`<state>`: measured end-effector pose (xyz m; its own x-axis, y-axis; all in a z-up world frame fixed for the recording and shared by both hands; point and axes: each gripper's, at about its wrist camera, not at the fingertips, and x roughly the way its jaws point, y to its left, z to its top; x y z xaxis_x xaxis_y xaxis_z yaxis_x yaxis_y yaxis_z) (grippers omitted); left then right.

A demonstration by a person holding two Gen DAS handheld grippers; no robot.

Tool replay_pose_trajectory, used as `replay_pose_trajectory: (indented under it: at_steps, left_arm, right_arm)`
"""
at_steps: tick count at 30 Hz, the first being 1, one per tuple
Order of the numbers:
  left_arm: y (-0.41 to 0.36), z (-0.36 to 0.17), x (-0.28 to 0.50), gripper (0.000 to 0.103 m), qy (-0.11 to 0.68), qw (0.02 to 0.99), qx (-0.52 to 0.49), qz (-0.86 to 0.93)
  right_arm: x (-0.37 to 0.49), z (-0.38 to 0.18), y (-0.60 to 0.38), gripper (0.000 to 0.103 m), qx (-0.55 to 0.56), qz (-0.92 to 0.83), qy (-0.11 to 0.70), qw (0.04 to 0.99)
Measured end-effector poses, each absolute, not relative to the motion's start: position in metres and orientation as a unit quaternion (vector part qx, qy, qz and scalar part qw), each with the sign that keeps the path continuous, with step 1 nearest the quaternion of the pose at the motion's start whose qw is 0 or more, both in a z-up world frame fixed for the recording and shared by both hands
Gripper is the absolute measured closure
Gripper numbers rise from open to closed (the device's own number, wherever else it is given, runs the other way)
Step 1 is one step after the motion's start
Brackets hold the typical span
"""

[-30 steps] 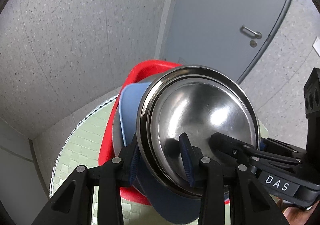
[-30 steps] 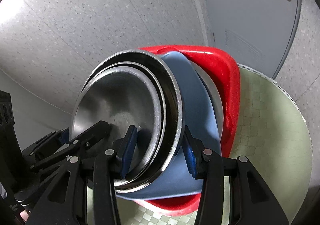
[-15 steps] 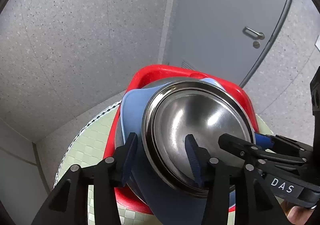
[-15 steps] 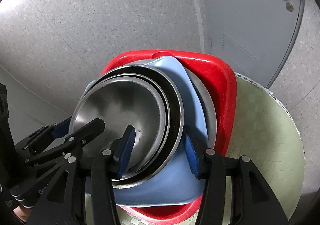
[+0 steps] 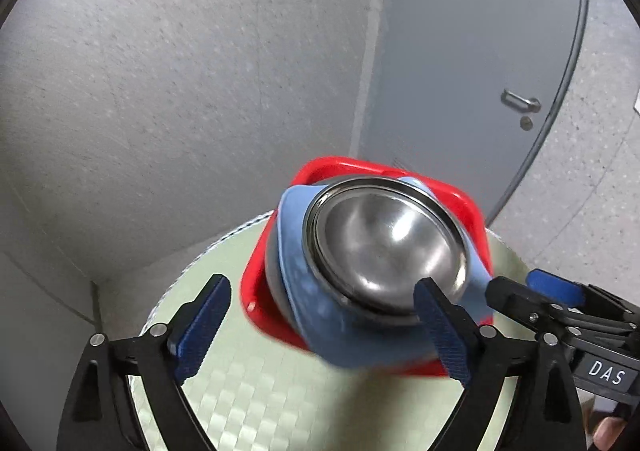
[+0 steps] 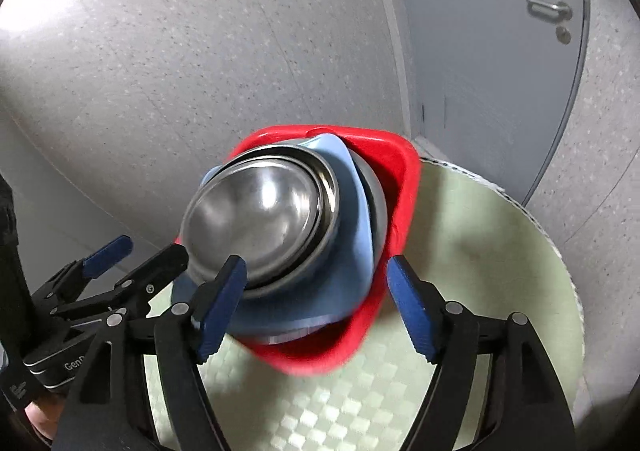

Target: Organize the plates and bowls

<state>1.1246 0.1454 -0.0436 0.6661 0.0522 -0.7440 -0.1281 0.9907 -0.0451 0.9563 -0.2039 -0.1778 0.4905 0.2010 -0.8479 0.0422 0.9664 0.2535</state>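
A stack of dishes sits on a round pale green table [image 5: 260, 391]: a red square plate [image 5: 256, 283] at the bottom, a grey bowl, a blue plate [image 5: 296, 267], then nested steel bowls [image 5: 384, 247] on top. In the right wrist view the red plate [image 6: 404, 187], blue plate [image 6: 352, 259] and steel bowls [image 6: 264, 215] show too. My left gripper [image 5: 324, 327] is open and empty, just in front of the stack. My right gripper [image 6: 316, 299] is open and empty, its fingers on either side of the stack's near edge.
The table [image 6: 500, 291] stands in a corner of speckled grey walls. A grey door with a lever handle [image 5: 520, 103] is behind at the right. Each gripper shows in the other's view, left gripper [image 6: 104, 283] and right gripper [image 5: 560, 311].
Both grippers have opened wide, let go of the stack's rim and pulled back. The stack has settled lower onto the table and looks smaller.
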Motion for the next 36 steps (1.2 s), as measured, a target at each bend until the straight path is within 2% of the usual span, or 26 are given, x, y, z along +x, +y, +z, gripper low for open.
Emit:
replay_pose_trajectory:
  at_steps: [4,16,23,36]
  left_arm:
    - [0.131,-0.031,1.076,0.009,0.376,0.923,-0.040,0.065]
    - [0.077,0.009,0.888,0.001,0.275,0.958,-0.006,0.082]
    - [0.049,0.022,0.747,0.001,0.231,0.971,-0.007,0.062]
    - [-0.014,0.042,0.492,0.001,0.197,0.980,0.012,0.023]
  right_arm:
    - [0.922,-0.162,-0.200,0.019,0.102,0.049,0.483,0.868]
    - [0.787,-0.105,-0.201,0.004,0.061,0.050,0.410,0.909]
    - [0.681,-0.073,-0.195,0.003,0.054,0.024,0.375,0.925]
    - [0.480,-0.029,-0.196,0.000,0.052,-0.034,0.337,0.939]
